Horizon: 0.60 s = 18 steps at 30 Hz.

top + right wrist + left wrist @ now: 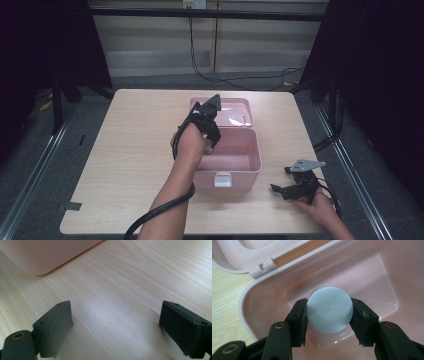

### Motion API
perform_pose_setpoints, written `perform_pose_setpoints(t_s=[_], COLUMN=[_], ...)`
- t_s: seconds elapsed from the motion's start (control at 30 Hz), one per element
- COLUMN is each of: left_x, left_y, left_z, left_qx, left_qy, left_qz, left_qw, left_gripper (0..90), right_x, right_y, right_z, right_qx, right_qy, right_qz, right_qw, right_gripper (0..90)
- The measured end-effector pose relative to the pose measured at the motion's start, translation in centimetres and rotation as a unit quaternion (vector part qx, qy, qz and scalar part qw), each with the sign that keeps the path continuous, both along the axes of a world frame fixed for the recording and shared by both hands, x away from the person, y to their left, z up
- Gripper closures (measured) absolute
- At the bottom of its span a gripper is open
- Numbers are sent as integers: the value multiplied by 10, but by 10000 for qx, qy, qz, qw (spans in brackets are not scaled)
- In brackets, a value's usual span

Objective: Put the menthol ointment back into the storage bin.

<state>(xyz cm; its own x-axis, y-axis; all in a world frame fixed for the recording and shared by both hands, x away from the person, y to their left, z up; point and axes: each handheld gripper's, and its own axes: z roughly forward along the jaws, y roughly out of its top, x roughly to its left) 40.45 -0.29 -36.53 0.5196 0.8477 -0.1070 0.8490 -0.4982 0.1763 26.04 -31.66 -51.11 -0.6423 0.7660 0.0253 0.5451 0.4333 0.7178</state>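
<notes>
A pink plastic box (250,167) stands open in the middle of the table, its lid (235,107) laid flat behind it. My left gripper (212,145) reaches down over the box's left side and is shut on a round pale grey-white cap (329,310), likely the top of a small jar; both pads press on its rim above the box floor (382,290). What lies below the cap is hidden. My right gripper (282,189) rests low on the table to the right of the box, its jaws open (115,327) with only bare wood between them.
The wooden table (135,150) has free room on its left half and in front of the box. The box's white latch (222,179) faces the person. A corner of the box (42,257) lies ahead of the right gripper. Dark floor and cables surround the table.
</notes>
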Motion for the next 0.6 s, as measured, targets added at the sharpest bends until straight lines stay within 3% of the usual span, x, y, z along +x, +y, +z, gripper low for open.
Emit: perform_pose_setpoints(t_s=[0.27,0.33,0.47,0.6], left_x=[4,3,4,3], left_y=[-1,-2,-5,-8], left_z=[-15,-19,-27,-35], left_qx=[-30,-78,-70,-45], left_qy=[45,18,48,117], left_qz=[113,289,356,299], left_qw=[9999,9996,9993,9995], left_gripper=[506,506,506,506], right_x=[0,0,0,0], right_y=[0,0,0,0], right_z=[0,0,0,0], right_qx=[1,0,4,10], right_qy=[1,0,5,-2], right_qz=[1,1,-1,-5], right_qw=[10000,10000,10000,10000], right_gripper=[105,105,105,105])
